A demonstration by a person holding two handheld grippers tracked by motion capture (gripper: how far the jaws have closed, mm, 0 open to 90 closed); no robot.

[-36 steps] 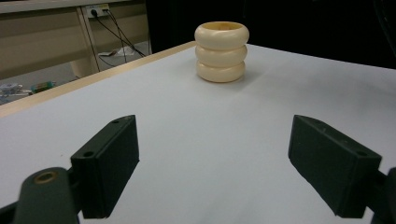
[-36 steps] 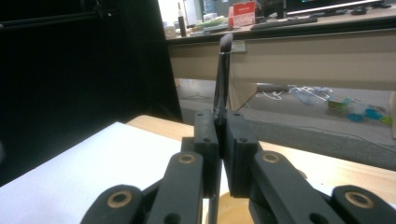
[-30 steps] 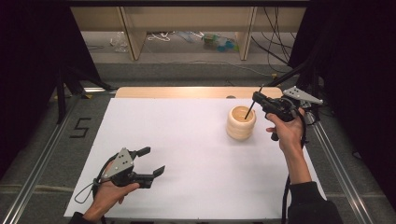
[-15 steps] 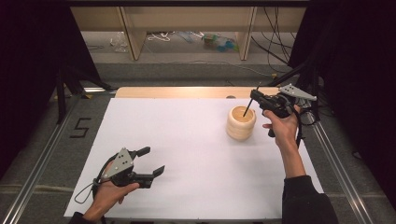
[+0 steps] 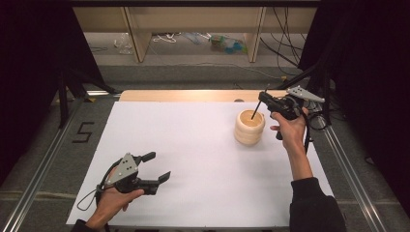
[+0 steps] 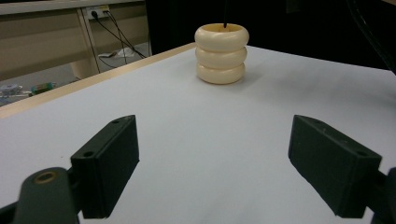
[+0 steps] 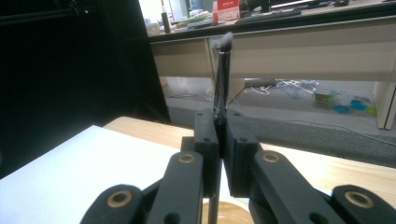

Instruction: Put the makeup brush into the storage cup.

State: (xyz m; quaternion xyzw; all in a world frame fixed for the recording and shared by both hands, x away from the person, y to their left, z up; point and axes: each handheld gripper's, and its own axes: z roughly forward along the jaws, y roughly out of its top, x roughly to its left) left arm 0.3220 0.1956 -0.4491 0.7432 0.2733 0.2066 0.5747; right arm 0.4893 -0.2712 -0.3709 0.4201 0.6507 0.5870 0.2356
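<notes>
A cream ribbed cup (image 5: 250, 128) stands on the white table sheet (image 5: 193, 145) at the right rear. Just above and right of it, my right gripper (image 5: 269, 102) is shut on a thin black brush (image 5: 258, 105). The brush tilts, with its lower end inside the cup's mouth. In the right gripper view the brush (image 7: 222, 79) rises between the closed jaws of my right gripper (image 7: 220, 126) with its grey bristle tip on top, and the cup rim (image 7: 233, 212) lies below. My left gripper (image 5: 158, 166) rests open and empty near the front left. From my left gripper (image 6: 215, 163) the cup (image 6: 220, 56) stands far ahead, under the brush handle (image 6: 225, 11).
A bare wooden strip (image 5: 193, 95) runs along the table's far edge. Metal rails (image 5: 46, 164) flank both sides of the sheet. Shelving and loose cables (image 5: 193, 38) lie on the floor beyond. Wide bare sheet separates the two grippers.
My right hand has shifted a little toward the cup and lower, keeping the brush in its grip. The left gripper has stayed where it was.
</notes>
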